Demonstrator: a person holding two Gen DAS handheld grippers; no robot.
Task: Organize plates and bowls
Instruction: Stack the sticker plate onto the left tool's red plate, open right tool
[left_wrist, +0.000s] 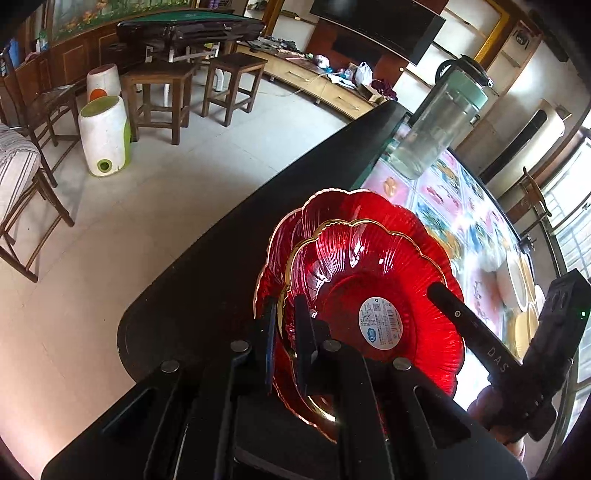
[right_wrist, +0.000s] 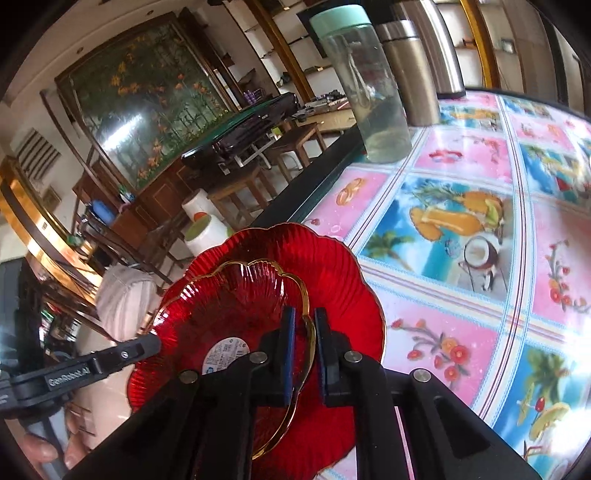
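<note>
Two red glass plates with gold scalloped rims are at the table's corner. The small plate (left_wrist: 369, 266) (right_wrist: 229, 295), with a round sticker in its middle, is over the large plate (left_wrist: 351, 210) (right_wrist: 332, 258). My left gripper (left_wrist: 287, 325) (right_wrist: 147, 345) is shut on the small plate's near-left rim. My right gripper (right_wrist: 304, 343) (left_wrist: 443, 295) is shut on the opposite rim. I cannot tell whether the small plate rests on the large one or hangs just above it.
The table (left_wrist: 221, 277) has a dark edge and a fruit-print cloth (right_wrist: 461, 314). A clear bottle with a mint lid (left_wrist: 436, 129) (right_wrist: 365, 85) and a steel flask (right_wrist: 406, 66) stand at the far side. Pale dishes (left_wrist: 513, 280) lie to the right. Stools (left_wrist: 155, 99) stand on the floor.
</note>
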